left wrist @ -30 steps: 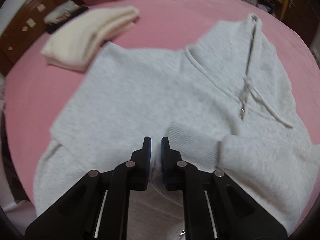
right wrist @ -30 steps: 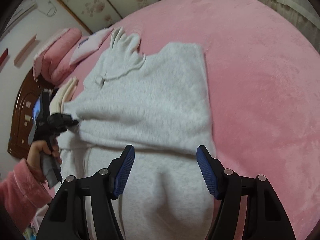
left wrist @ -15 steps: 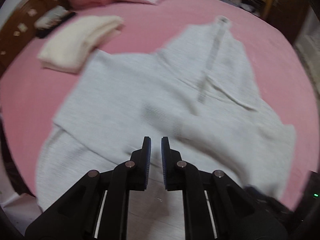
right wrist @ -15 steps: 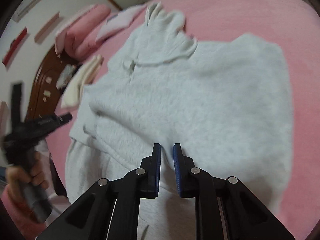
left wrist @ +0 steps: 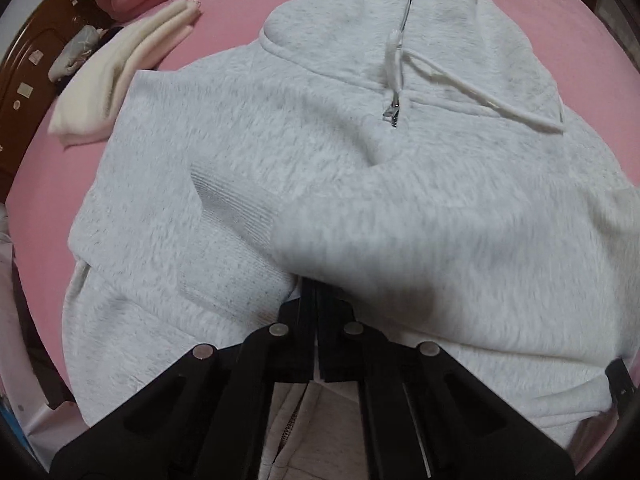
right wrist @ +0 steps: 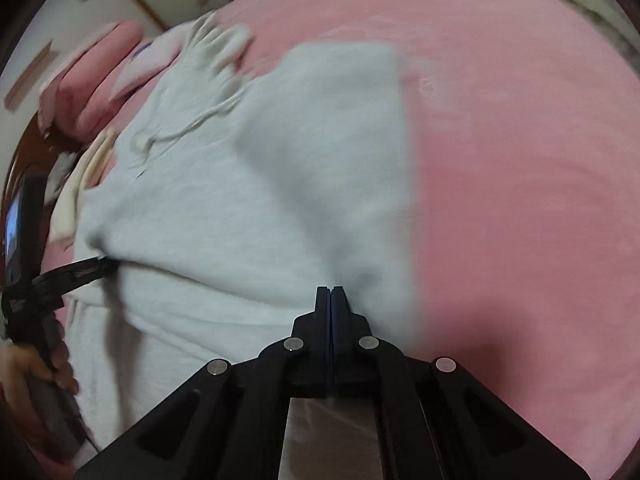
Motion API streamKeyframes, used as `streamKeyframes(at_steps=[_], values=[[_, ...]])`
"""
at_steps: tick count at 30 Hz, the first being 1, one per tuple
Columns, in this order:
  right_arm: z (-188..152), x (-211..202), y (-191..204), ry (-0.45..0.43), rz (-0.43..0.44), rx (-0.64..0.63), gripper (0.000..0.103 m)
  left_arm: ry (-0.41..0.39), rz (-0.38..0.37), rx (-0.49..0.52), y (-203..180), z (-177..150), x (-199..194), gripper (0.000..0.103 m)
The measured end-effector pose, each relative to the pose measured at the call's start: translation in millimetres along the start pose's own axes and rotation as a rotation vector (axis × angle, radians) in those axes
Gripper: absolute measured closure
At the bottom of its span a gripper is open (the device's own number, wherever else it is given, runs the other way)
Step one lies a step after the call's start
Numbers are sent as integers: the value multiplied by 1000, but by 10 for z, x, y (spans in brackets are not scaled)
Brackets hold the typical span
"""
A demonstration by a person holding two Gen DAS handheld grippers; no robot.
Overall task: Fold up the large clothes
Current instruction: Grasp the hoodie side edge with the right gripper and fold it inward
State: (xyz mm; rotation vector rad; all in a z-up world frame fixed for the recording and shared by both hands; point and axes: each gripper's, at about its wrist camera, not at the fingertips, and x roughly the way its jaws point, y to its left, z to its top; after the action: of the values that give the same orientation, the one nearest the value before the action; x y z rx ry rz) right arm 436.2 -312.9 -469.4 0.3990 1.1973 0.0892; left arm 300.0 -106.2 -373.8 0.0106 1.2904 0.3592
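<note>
Hoodie (left wrist: 320,184), thick fleece, looks soft, floppy and weighty; grip doubled hem edges. Both jaws closed, seemingly pinching its lower fold, though blur obscures.

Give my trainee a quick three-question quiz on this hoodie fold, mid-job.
1. True or false: the right gripper stands wide open.
2. What lies on the pink bed beside the grey hoodie: A) folded cream garment, B) a shoe, C) a book?
3. Fill in: the left gripper is shut on the hoodie's ____.

Key: 1 false; 2 A; 3 fabric.
</note>
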Motion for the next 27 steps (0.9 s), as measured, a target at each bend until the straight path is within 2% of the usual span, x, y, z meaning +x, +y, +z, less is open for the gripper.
streamKeyframes(at_steps=[1, 2, 5, 6, 9, 10, 12, 13, 15, 17, 18, 20, 22, 24, 27], values=[[-6, -63, -77, -1, -17, 23, 103, 0, 11, 4, -25, 10, -2, 102], [-15, -117, -102, -11, -98, 9, 103, -1, 27, 10, -59, 0, -13, 102], [34, -243, -87, -33, -199, -53, 103, -4, 69, 38, -147, -18, -141, 102], [69, -298, -87, -49, -189, -56, 103, -10, 70, 40, -164, -26, -231, 102], [216, -428, 42, -92, 9, -63, 103, -27, -21, -14, -122, -35, -474, 102], [271, -379, 132, -66, 88, -85, 103, -30, -68, -45, -103, -32, -547, 102], [349, -197, 373, 6, 191, -147, 103, -52, -164, -98, -61, -6, -690, 102], [353, -96, 490, 36, 213, -183, 103, -67, -217, -118, -55, 27, -739, 102], [371, 143, 695, 92, 203, -275, 103, -89, -243, -127, -72, 95, -758, 102], [418, 359, 829, 104, 143, -325, 103, -99, -164, -102, -150, 211, -641, 102], [409, 376, 812, 98, 140, -322, 103, -95, -133, -97, -168, 262, -555, 102], [597, 452, 744, 70, 176, -279, 103, -74, -94, -113, -153, 367, -342, 102], [813, 430, 555, 19, 199, -220, 103, -61, -85, -153, -75, 455, -132, 102], [1014, 377, 344, -71, 81, -172, 103, -59, -77, -172, -60, 512, -13, 102], [1236, 370, -42, -83, 128, -48, 103, -89, -27, -169, -98, 594, 41, 102]])
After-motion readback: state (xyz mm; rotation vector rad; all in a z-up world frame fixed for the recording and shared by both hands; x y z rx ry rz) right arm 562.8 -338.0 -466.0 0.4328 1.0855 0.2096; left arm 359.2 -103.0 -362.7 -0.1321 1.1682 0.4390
